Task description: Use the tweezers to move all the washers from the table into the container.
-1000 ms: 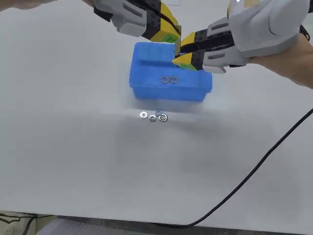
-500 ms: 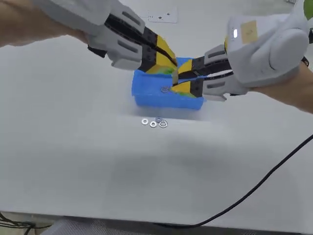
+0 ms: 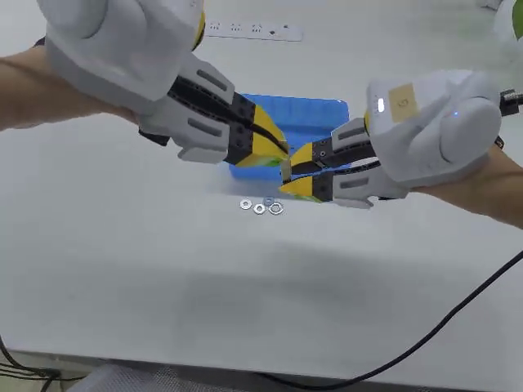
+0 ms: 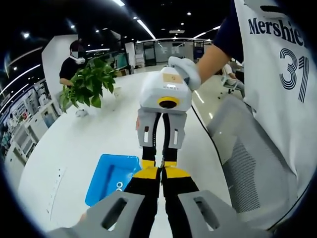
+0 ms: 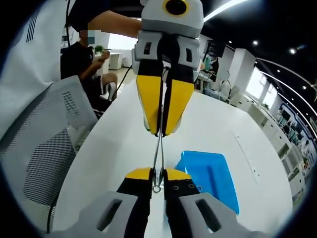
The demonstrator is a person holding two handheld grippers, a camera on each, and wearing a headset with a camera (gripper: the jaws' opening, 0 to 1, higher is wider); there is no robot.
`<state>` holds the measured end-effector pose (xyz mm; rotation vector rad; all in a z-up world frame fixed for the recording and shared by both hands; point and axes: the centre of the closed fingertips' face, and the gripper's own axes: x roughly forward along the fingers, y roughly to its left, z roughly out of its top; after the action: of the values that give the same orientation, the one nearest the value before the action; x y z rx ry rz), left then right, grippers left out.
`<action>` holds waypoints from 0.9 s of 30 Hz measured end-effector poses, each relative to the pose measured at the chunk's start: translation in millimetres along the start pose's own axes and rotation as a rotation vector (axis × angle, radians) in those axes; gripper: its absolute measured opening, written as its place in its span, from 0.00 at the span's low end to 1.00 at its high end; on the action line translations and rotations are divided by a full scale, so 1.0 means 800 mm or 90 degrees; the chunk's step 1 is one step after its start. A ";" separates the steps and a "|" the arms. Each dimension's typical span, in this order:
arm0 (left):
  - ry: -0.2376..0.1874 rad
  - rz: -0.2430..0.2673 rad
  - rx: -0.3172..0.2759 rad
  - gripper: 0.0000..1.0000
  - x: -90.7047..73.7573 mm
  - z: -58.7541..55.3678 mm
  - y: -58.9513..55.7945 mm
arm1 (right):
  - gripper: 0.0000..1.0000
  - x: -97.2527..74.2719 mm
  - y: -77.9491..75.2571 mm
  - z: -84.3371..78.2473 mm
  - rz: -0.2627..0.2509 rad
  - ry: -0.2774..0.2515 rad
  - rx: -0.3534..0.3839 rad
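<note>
- White table (image 3: 122, 269) is lying under both grippers, and a power strip (image 3: 253, 30) is sitting at its far edge at 12 o'clock in the head view.
- Blue container (image 3: 315, 118) is sitting on the table, half hiding behind the grippers.
- A few small washers (image 3: 259, 209) are lying in a little bunch on the table, just beside the container at its 6 o'clock.
- Left gripper (image 3: 278, 155) is pointing in from 10 o'clock and right gripper (image 3: 288, 180) is pointing in from 3 o'clock, with their tips almost meeting by the container's near side.
- Thin metal tweezers (image 5: 159, 148) are stretching from one gripper to the other.
- Left gripper's yellow fingers (image 5: 148, 104) are pressing together on one end of the tweezers.
- Right gripper's fingers (image 5: 140, 173) are squeezing the other end.
- Far back in the left gripper view, a green plant (image 4: 86, 87) is standing at 10 o'clock.
</note>
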<state>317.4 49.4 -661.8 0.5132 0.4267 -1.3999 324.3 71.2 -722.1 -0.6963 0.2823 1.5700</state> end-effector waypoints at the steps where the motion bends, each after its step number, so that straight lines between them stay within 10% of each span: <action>1: -0.001 0.001 0.000 0.05 0.000 0.001 -0.002 | 0.08 0.001 0.002 0.000 0.004 0.001 -0.003; 27: -0.034 0.017 -0.011 0.10 0.005 0.007 0.007 | 0.07 0.010 0.006 0.003 0.025 0.004 0.014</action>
<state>323.2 43.7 -658.8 0.4640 0.3877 -1.3805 319.2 78.1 -726.1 -0.6822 0.3203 1.5998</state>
